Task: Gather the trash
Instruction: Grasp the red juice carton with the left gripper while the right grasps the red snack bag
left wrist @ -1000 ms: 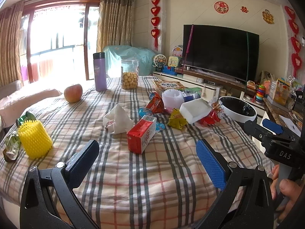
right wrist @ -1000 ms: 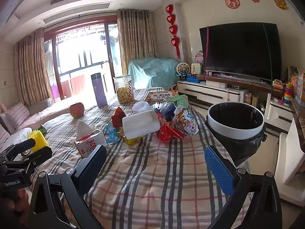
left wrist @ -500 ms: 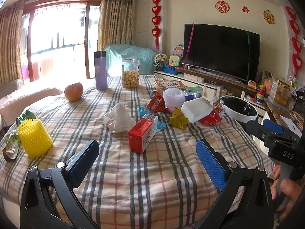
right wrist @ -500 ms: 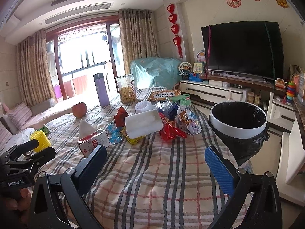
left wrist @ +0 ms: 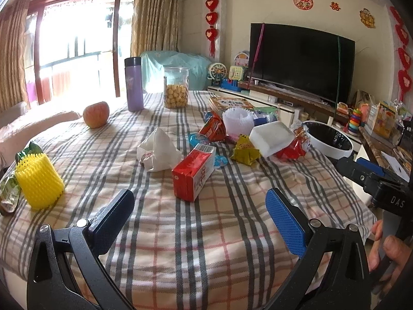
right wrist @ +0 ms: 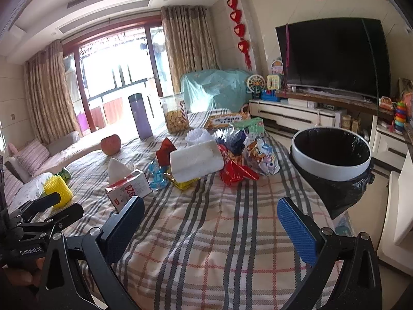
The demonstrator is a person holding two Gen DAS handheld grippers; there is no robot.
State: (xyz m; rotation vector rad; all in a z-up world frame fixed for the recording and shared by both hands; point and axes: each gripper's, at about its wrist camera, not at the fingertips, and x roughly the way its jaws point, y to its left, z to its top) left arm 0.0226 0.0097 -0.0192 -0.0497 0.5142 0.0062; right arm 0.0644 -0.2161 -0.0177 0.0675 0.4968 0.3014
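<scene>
A heap of trash lies on the plaid cloth (left wrist: 196,232): a red carton (left wrist: 193,173), a crumpled white tissue (left wrist: 158,151), a white foam block (left wrist: 271,138), a yellow wrapper (left wrist: 244,151) and red wrappers (left wrist: 293,149). The carton (right wrist: 129,190), foam block (right wrist: 196,160) and a red wrapper (right wrist: 235,171) also show in the right wrist view. A white bin with a black liner (right wrist: 331,152) stands off the table's right edge. My left gripper (left wrist: 198,214) is open and empty, just short of the carton. My right gripper (right wrist: 210,222) is open and empty, short of the heap.
An apple (left wrist: 96,114), a purple flask (left wrist: 134,84) and a biscuit jar (left wrist: 176,91) stand at the far side. A yellow foam net (left wrist: 38,180) and a green packet (left wrist: 10,193) lie at the left. A TV (left wrist: 300,64) stands behind.
Both grippers have edged slightly forward toward the trash heap, which looks a little nearer. Both stay open and empty.
</scene>
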